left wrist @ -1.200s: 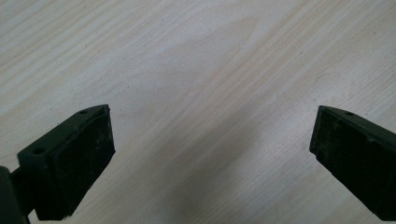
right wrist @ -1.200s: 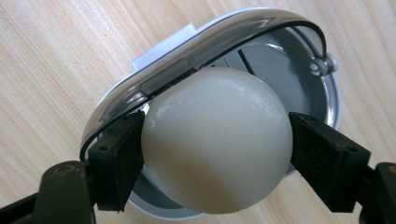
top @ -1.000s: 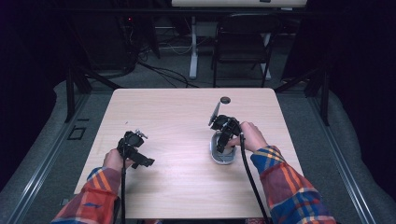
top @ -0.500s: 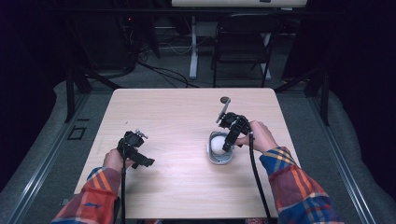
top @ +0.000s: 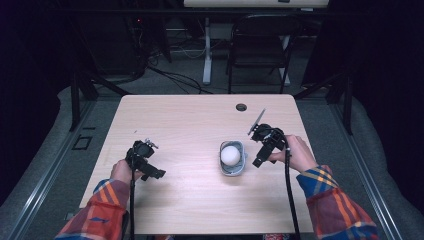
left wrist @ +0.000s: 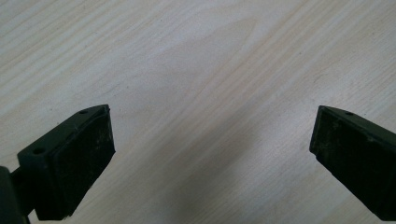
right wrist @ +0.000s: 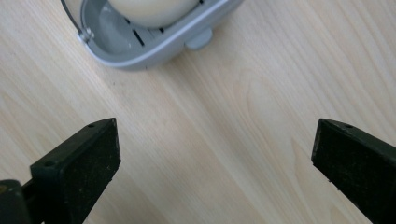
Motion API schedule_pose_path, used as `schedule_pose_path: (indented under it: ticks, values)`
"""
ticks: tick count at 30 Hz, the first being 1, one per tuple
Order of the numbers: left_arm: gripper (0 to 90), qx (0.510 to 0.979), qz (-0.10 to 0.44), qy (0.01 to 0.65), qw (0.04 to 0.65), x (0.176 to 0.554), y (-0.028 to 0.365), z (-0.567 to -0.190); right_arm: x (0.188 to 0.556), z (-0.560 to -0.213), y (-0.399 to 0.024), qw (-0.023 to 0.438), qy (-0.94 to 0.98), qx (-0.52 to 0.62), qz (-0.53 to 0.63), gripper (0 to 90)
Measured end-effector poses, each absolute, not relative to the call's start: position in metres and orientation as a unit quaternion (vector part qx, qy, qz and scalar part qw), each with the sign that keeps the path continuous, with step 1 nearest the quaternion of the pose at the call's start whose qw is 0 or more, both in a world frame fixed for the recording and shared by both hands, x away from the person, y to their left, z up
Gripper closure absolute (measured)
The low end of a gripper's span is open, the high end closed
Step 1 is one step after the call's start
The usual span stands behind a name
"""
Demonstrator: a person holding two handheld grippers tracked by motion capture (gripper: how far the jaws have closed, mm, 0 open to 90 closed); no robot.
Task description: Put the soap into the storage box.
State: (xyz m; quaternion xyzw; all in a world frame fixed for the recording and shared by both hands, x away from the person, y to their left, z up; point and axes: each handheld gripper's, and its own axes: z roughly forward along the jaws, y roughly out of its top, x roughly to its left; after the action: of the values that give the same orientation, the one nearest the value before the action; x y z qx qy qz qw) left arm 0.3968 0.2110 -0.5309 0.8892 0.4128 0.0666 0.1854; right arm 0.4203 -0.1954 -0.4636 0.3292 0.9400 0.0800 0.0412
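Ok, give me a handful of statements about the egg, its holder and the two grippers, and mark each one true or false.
1. The white egg sits in the grey holder. True.
2. The right gripper is clamped on the holder. False: its fingers stand wide apart over bare wood, having just been opening, with the holder beyond their tips.
3. The left gripper has its fingers apart with nothing between them. True.
4. The holder lies tipped on its side at the table's edge. False: it stands open side up, well in from the edges of the table.
5. The left gripper touches the holder. False: it is well apart, toward the table's left side.
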Motion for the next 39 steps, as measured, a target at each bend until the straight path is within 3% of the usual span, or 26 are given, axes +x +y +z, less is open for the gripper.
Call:
schedule_pose_path:
  ticks: [17,30,39]
  values:
    - [0.0,0.889,0.065,0.414,0.183,0.397,0.210,-0.532,0.388,-0.474,-0.259,0.053,0.928,0.363,0.062,0.1]
    - [0.0,0.891,0.065,0.411,0.183,0.397,0.210,-0.532,0.365,-0.504,-0.292,0.037,0.920,0.387,0.045,0.6]
    - [0.0,0.894,0.063,0.404,0.185,0.396,0.209,-0.532,0.349,-0.527,-0.300,0.060,0.911,0.401,0.067,1.5]
